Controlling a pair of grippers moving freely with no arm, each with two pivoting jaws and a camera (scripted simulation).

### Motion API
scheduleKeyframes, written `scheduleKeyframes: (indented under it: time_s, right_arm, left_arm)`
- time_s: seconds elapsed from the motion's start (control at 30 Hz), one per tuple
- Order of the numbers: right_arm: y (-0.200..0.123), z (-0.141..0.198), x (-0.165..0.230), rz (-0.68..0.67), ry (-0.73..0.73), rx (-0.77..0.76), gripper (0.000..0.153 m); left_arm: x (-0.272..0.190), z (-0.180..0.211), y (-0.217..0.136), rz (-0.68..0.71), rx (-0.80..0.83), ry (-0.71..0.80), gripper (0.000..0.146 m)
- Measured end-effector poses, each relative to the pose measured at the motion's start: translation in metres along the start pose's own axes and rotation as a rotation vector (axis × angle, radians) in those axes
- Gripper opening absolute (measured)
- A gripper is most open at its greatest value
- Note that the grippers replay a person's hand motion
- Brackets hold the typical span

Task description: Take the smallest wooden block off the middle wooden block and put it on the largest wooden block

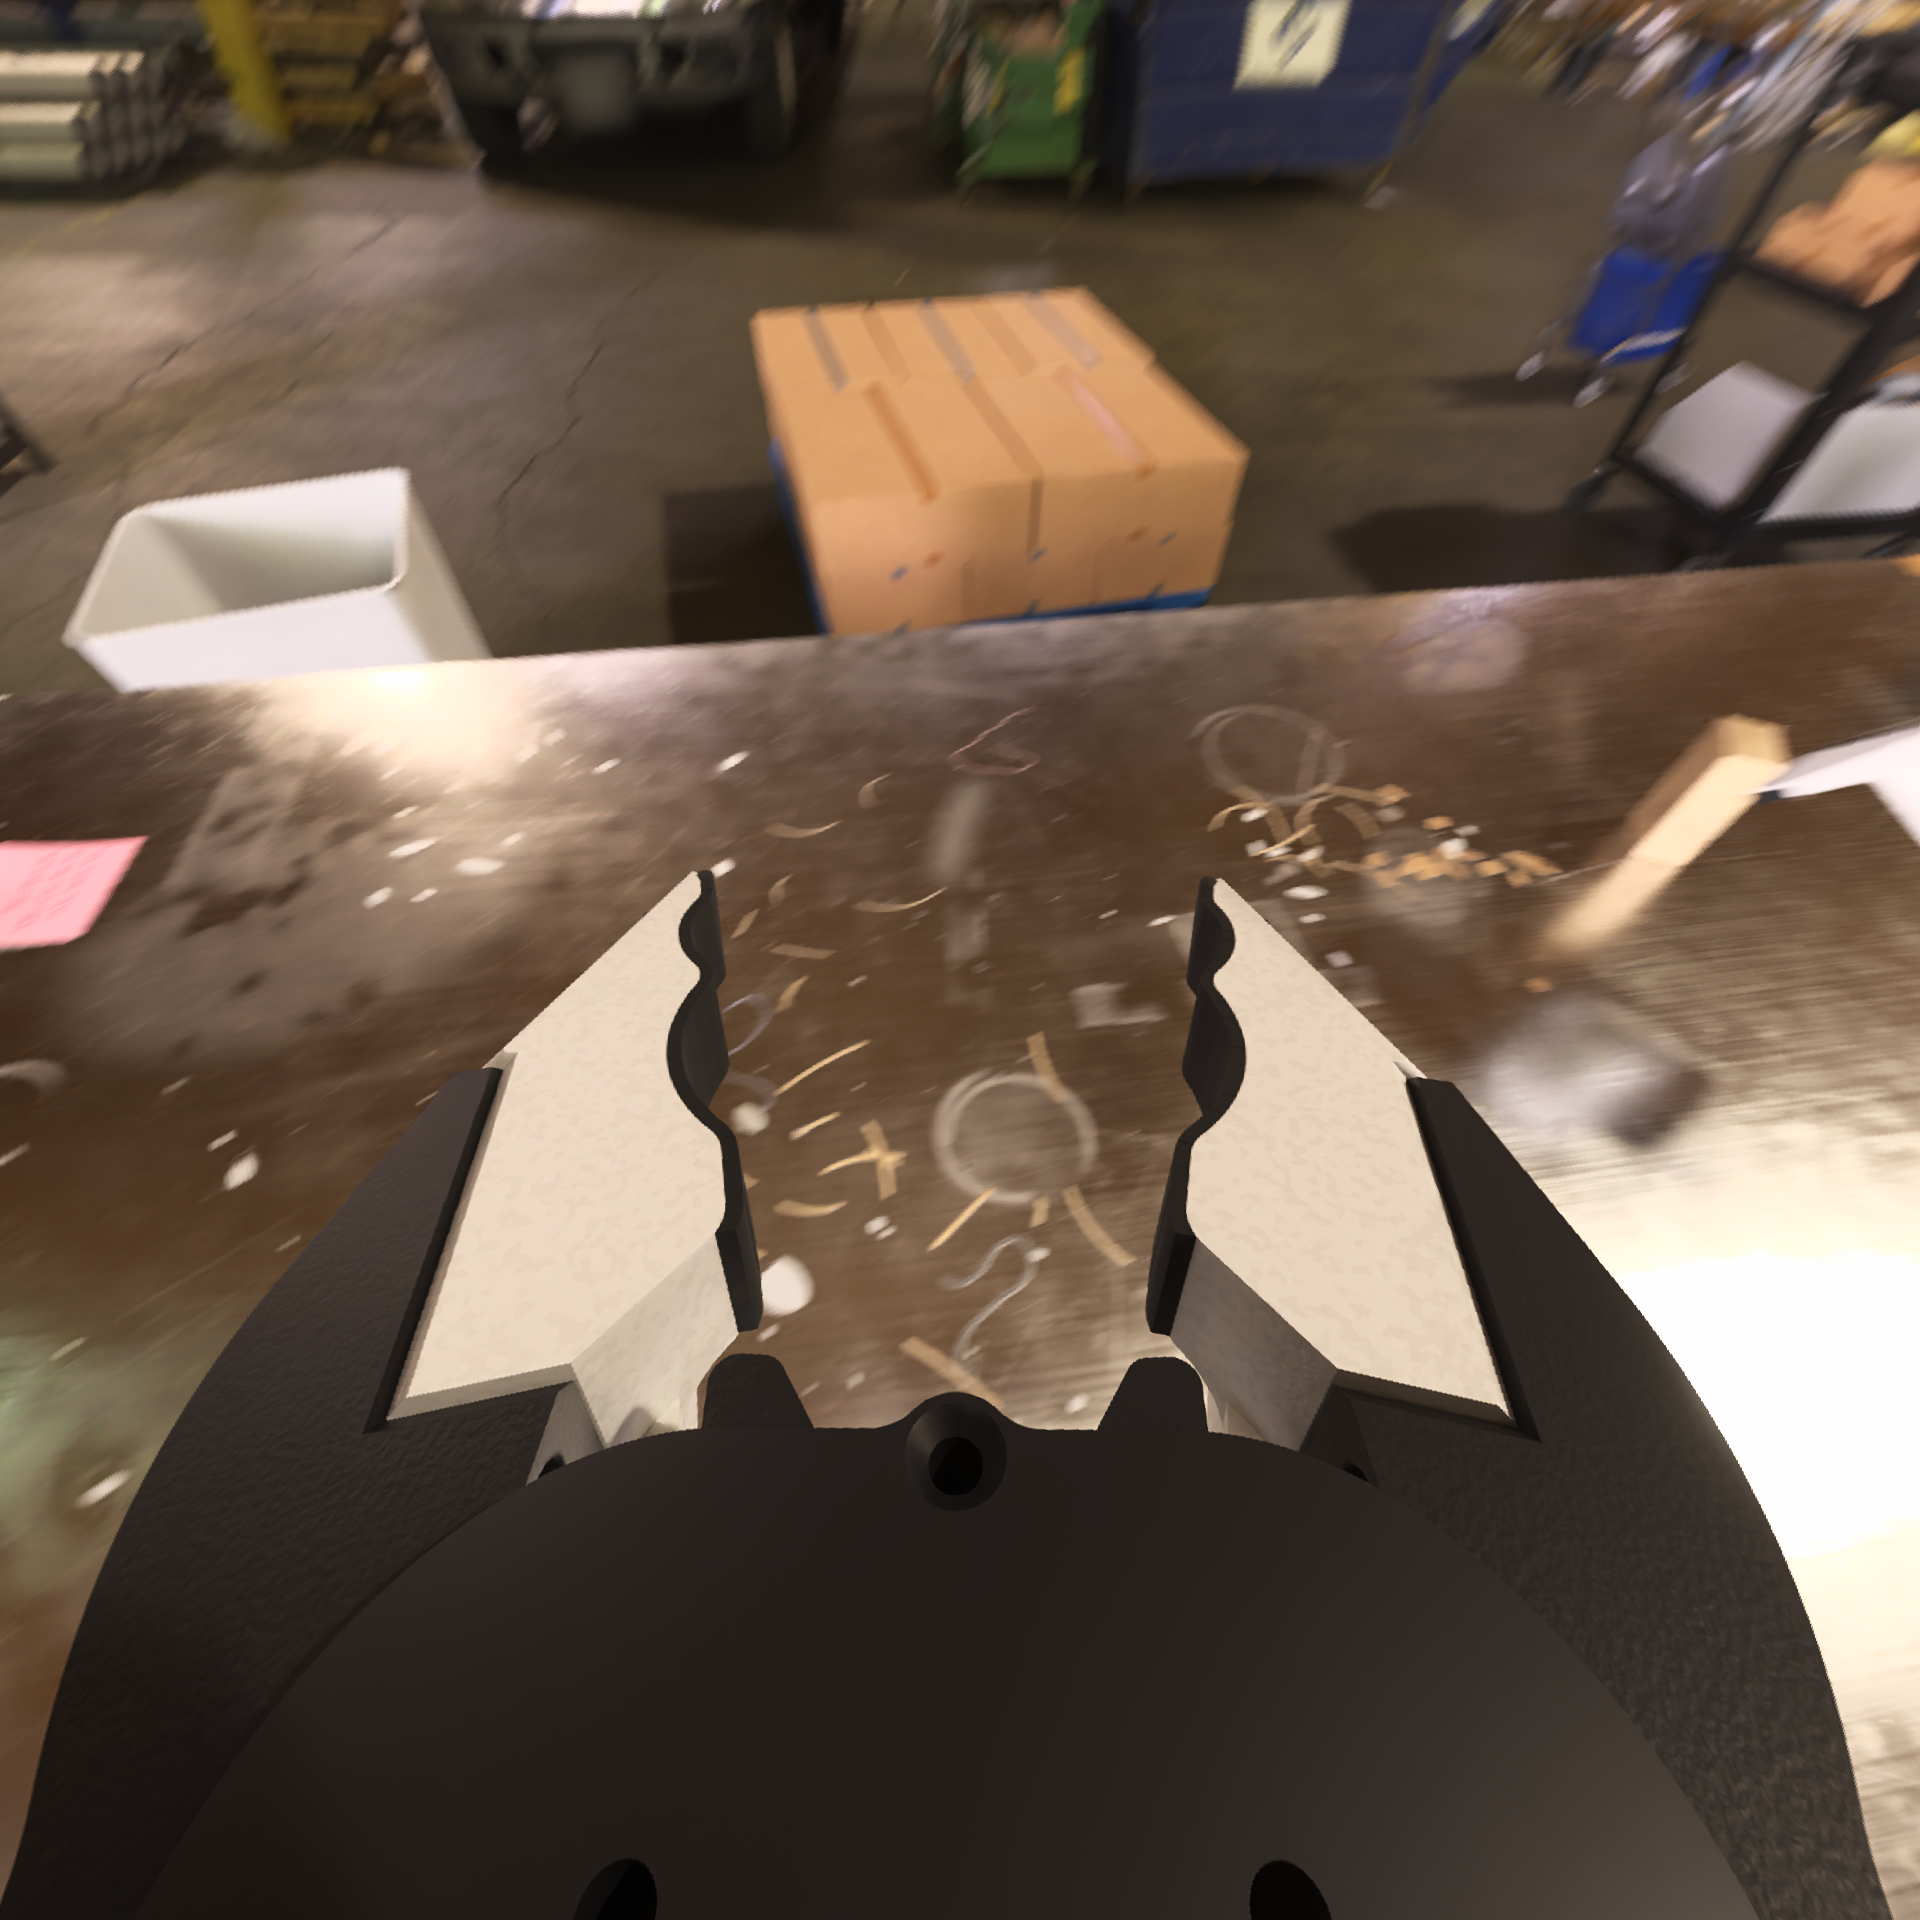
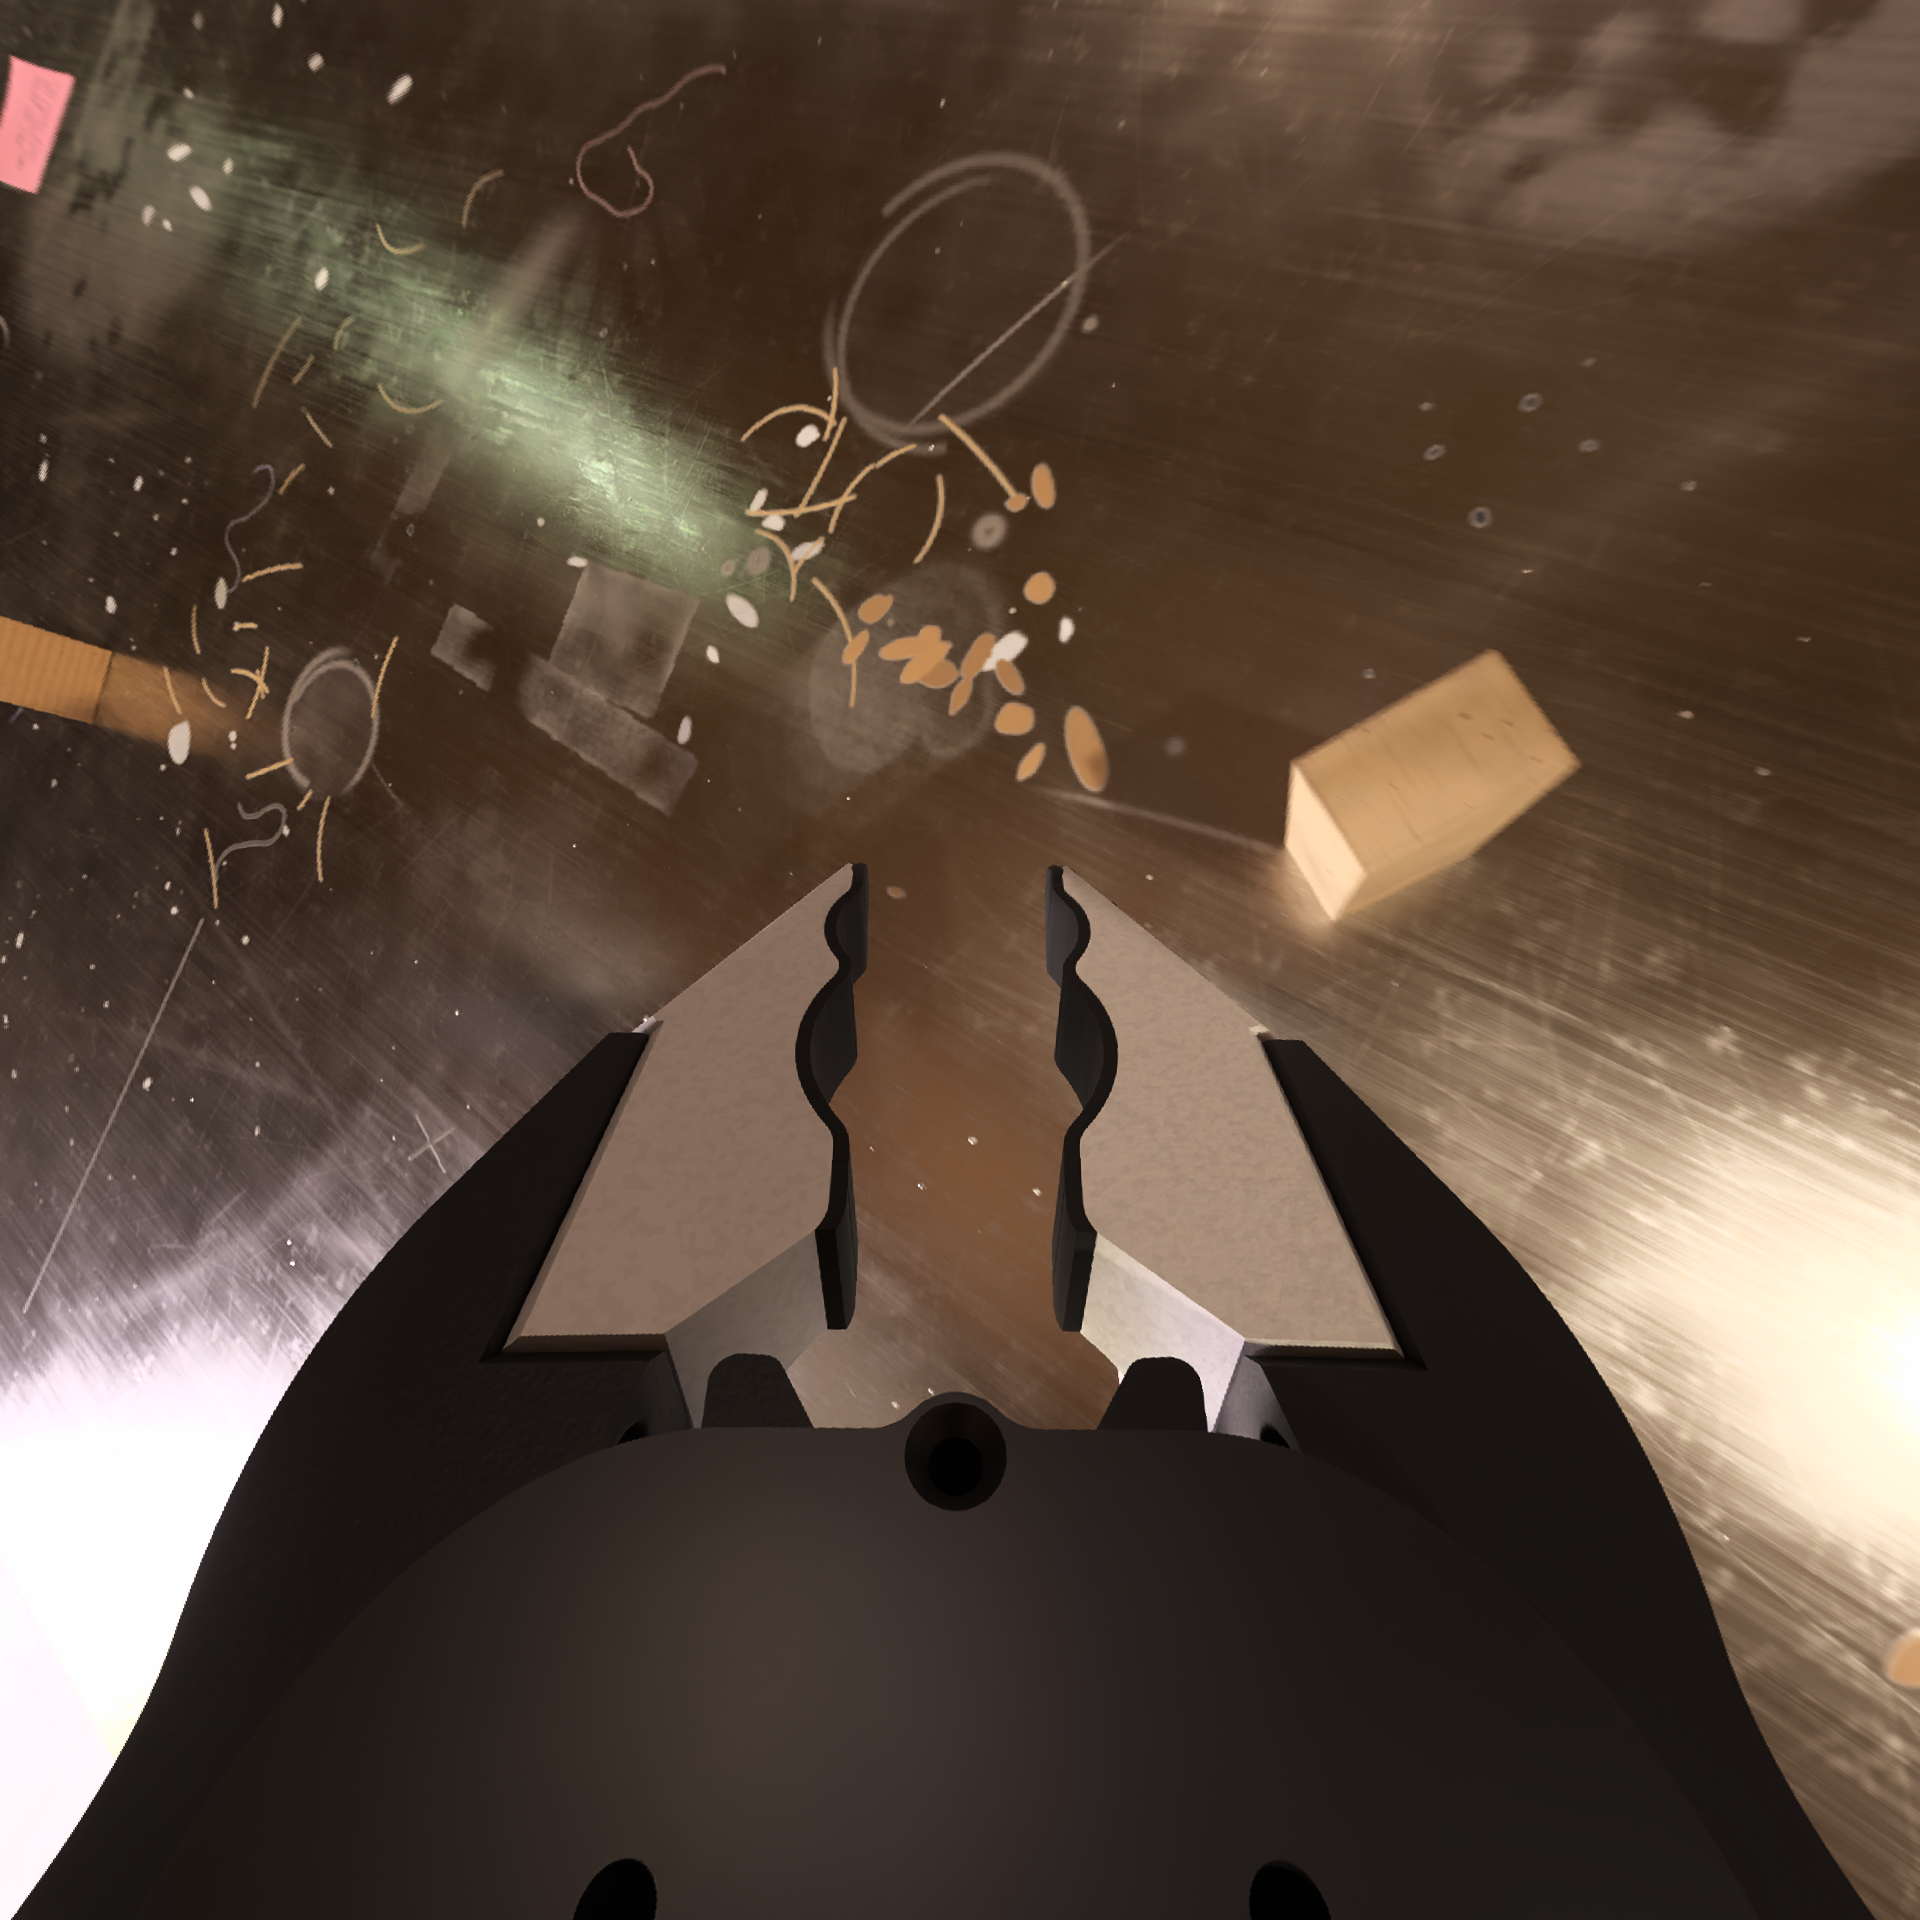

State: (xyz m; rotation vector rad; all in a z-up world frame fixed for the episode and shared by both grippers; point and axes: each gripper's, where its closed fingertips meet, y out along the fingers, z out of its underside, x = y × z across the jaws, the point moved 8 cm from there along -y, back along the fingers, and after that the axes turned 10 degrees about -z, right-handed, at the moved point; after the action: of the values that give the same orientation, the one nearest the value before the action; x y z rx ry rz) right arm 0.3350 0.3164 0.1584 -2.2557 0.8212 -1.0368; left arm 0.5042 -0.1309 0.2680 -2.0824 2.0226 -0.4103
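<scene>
Right, both grippers empty: the left gripper (image 1: 954, 899) spread wide over the scratched brown metal tabletop (image 1: 520, 1039), the right gripper (image 2: 954, 883) parted narrower. A pale rectangular wooden block (image 2: 1423, 779) lies alone just right of it; which size, I cannot tell. No stack shows, so picking the wrong block is the risk.

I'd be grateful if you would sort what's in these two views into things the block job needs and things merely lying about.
For the job:
- wooden block lying on the table
- left gripper, open
- right gripper, open

Lying about:
- pink paper
- white bin
- stacked cardboard boxes
- wood shavings
</scene>
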Motion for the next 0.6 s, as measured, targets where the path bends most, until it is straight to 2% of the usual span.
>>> scheduleKeyframes:
  time_s: [0.13, 0.23, 0.43, 0.6]
  right_arm:
    - [-0.029, 0.015, -0.015, -0.017, -0.003, -0.035, 0.038]
    - [-0.05, 0.03, -0.03, -0.023, 0.013, -0.06, 0.039]
    - [-0.075, 0.056, -0.058, -0.027, 0.056, -0.094, 0.039]
    - [-0.079, 0.067, -0.073, -0.033, 0.076, -0.1, 0.038]
  left_arm:
    - [0.058, 0.003, 0.016, -0.145, 0.208, 0.01, 0.103]
    - [0.094, 0.017, 0.036, -0.189, 0.397, -0.065, 0.118]
    - [0.136, 0.051, 0.069, -0.248, 0.667, -0.122, 0.122]
    - [0.149, 0.07, 0.085, -0.287, 0.834, -0.079, 0.116]
